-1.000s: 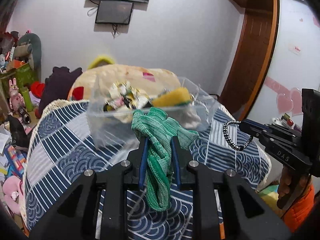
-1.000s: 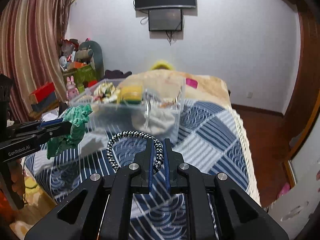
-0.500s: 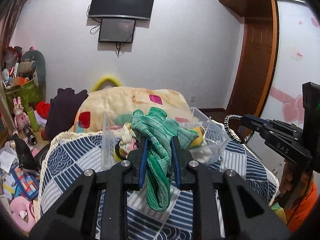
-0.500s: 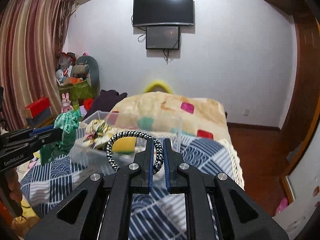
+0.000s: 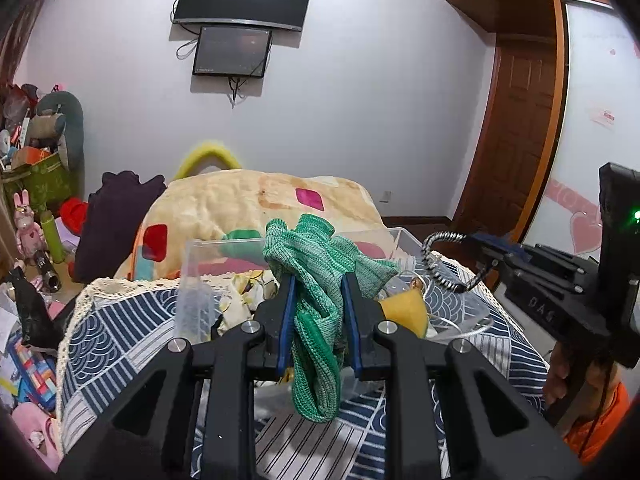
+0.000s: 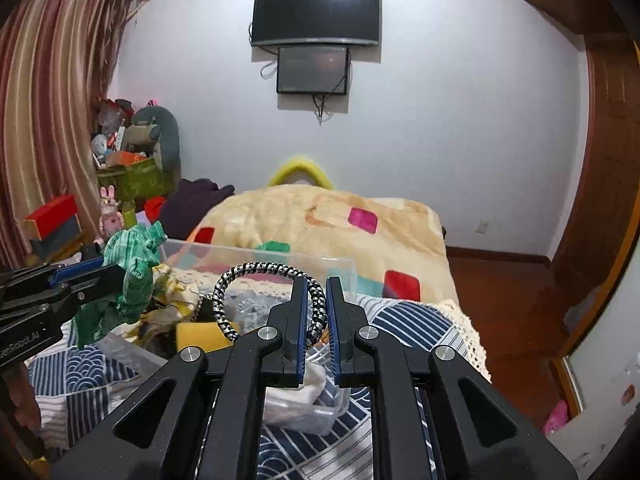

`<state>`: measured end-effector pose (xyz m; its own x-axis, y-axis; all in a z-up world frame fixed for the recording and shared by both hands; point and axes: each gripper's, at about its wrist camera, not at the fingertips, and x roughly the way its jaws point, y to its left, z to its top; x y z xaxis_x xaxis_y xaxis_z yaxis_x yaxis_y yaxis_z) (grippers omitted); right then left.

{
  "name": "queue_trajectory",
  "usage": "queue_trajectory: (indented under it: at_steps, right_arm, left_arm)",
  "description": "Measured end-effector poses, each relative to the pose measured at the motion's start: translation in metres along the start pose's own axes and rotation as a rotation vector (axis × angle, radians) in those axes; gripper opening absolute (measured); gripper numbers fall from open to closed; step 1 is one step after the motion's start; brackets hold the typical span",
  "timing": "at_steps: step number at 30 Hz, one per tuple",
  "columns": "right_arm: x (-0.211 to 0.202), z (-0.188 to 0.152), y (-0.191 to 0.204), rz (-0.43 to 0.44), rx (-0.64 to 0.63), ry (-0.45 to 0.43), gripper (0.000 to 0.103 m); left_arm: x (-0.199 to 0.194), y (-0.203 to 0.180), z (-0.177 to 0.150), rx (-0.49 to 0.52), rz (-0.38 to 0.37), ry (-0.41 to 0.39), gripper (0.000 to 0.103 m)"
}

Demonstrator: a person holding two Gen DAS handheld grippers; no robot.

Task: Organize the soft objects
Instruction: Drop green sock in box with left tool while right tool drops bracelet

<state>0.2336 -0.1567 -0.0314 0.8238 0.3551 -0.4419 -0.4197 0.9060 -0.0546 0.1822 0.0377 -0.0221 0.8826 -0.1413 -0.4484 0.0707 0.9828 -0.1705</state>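
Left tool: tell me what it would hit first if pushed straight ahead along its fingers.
Probably the clear plastic bin on the bed. The left tool, shut on the green knit cloth, points over its contents toward the far wall; the cream blanket lies beyond. Depth is uncertain.

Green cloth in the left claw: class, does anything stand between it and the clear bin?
Nothing visible does. The green cloth, clamped in the left claw, hangs at the clear bin's open top; the right claw holds its cord off to the side.
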Motion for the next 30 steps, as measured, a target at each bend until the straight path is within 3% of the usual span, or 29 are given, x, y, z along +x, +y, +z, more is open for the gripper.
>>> queue_trajectory:
  at_steps: [8, 12, 15, 17, 20, 30]
  right_arm:
    - [0.017, -0.014, 0.001, -0.013, -0.034, 0.078, 0.008]
    - [0.018, -0.017, 0.002, -0.011, -0.048, 0.098, 0.009]
    - [0.017, -0.017, 0.002, -0.004, -0.052, 0.107, 0.011]
    - [0.016, -0.017, 0.001, 0.0, -0.051, 0.109, 0.02]
    - [0.01, -0.016, 0.0, -0.004, -0.047, 0.082, 0.039]
    - [-0.031, 0.001, 0.003, 0.034, -0.045, -0.021, 0.039]
  left_arm:
    - [0.031, 0.003, -0.01, -0.017, -0.008, 0.058, 0.022]
    - [0.031, 0.003, -0.012, -0.01, 0.006, 0.05, 0.024]
    - [0.03, 0.004, -0.013, -0.015, 0.009, 0.053, 0.04]
    - [0.027, 0.005, -0.014, -0.026, 0.012, 0.053, 0.047]
    - [0.023, 0.007, -0.013, -0.037, 0.0, 0.06, 0.048]
    - [-0.019, 0.006, 0.001, -0.014, -0.003, 0.001, 0.059]
